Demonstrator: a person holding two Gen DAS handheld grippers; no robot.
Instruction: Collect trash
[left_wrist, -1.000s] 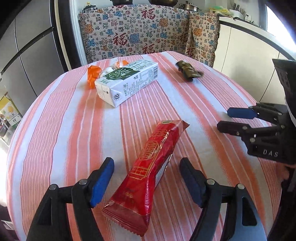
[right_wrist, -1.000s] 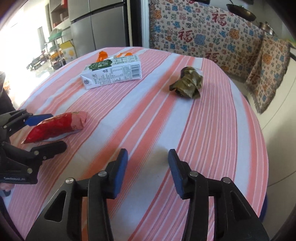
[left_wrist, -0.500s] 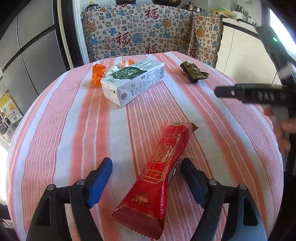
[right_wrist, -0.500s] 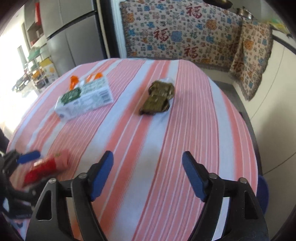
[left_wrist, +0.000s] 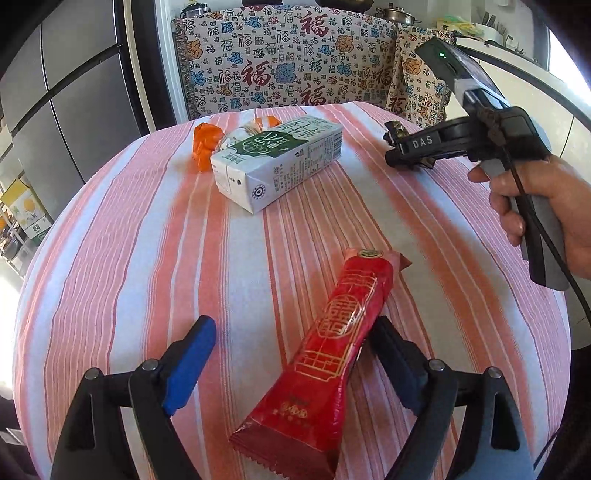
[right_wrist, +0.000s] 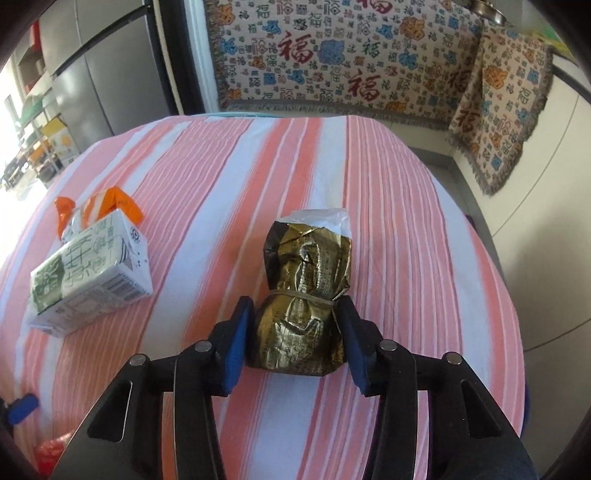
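Observation:
A red snack wrapper (left_wrist: 332, 332) lies on the striped tablecloth between the open fingers of my left gripper (left_wrist: 295, 358), its lower part against the right finger. A crumpled gold wrapper (right_wrist: 306, 295) tied with a band lies between the blue pads (right_wrist: 238, 332) of my right gripper (right_wrist: 295, 336), which close in on both sides of it; it still rests on the cloth. The right gripper also shows in the left wrist view (left_wrist: 417, 147), over the gold wrapper at the far right.
A white and green milk carton (left_wrist: 280, 162) lies on its side at the table's far middle, with an orange wrapper (left_wrist: 205, 147) behind it. The carton (right_wrist: 88, 280) is left of the right gripper. A patterned cloth (right_wrist: 351, 62) hangs behind the round table (left_wrist: 110, 258).
My right gripper moved forward across the table to the gold wrapper and narrowed its fingers around it. The left gripper stayed open around the red wrapper, shifting slightly.

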